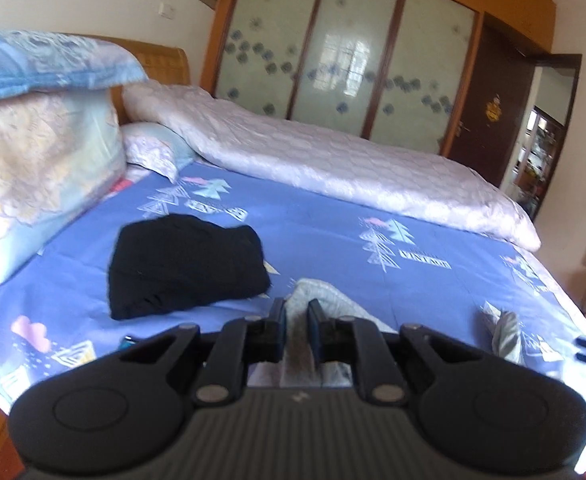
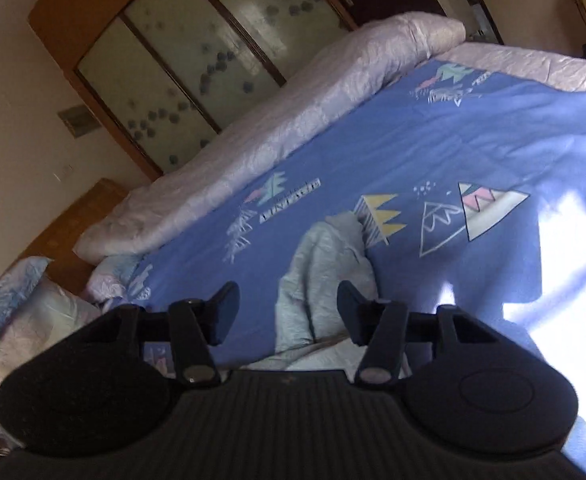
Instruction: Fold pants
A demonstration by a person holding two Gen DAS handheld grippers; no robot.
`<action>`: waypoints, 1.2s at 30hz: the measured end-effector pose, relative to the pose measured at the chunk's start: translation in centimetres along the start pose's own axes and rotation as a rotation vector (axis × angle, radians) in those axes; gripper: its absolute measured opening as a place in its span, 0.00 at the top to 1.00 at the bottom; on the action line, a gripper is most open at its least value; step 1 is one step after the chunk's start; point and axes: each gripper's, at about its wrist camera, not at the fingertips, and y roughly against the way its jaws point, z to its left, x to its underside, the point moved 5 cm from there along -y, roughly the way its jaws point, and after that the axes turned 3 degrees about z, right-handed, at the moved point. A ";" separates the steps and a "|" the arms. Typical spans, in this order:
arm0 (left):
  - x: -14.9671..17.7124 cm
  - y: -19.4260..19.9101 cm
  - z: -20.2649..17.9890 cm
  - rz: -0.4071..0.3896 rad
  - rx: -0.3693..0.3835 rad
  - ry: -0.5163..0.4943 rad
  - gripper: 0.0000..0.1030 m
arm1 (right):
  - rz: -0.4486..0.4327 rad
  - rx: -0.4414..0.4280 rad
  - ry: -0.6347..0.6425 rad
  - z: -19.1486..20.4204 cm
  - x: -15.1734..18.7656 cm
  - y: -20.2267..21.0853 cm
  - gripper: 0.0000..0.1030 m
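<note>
Mid-fold on the bed (image 1: 333, 240): left gripper (image 1: 297, 320) clenched on a bunched fold of the grey pants (image 2: 325, 276), lifted over the blue patterned sheet; right gripper (image 2: 289, 308) released, fingers (image 2: 225, 312) astride the cloth without pressing it (black garment (image 1: 185, 264) already folded nearby). Next, judging by this: regrip with the right, then draw taut.

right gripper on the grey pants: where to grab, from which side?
Probably the raised fold of the grey pants lying between the open jaws of the right gripper. Come from above, along the ridge, and close across it: the bunched fabric stands proud of the blue sheet, so the pads should pinch cloth alone. The left gripper is already shut on another part.
</note>
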 end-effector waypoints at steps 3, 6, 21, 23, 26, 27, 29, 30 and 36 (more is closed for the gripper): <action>-0.3 0.7 0.9 -0.007 -0.031 0.010 0.89 | 0.078 0.046 -0.105 -2.6 0.7 -4.4 0.49; -0.4 1.0 1.2 0.005 -0.036 0.012 0.89 | 0.108 0.067 -0.134 -4.2 0.9 -7.2 0.48; -0.1 2.0 0.8 -0.010 -0.049 -0.030 0.89 | 0.169 0.022 -0.030 0.0 3.0 -9.8 0.97; -0.2 2.2 1.1 -0.017 -0.054 -0.023 0.89 | 0.059 -0.032 -0.072 0.4 1.0 -6.6 0.97; -0.2 2.0 1.5 -0.019 -0.055 -0.001 0.89 | -0.150 -0.083 -0.124 0.2 -2.8 0.5 0.97; -0.2 1.8 1.7 -0.021 -0.052 0.010 0.89 | -0.216 -0.076 -0.117 0.2 -4.0 2.8 0.97; -0.2 1.1 1.9 -0.019 -0.043 0.025 0.89 | -0.316 -0.026 -0.082 0.4 -6.1 6.1 0.97; -0.2 0.5 1.9 -0.015 -0.035 0.032 0.89 | -0.340 0.016 -0.067 0.4 -7.1 6.9 0.97; 0.4 -2.9 0.4 0.032 0.000 0.042 0.89 | -0.184 0.239 -0.047 -3.7 -8.2 1.7 0.59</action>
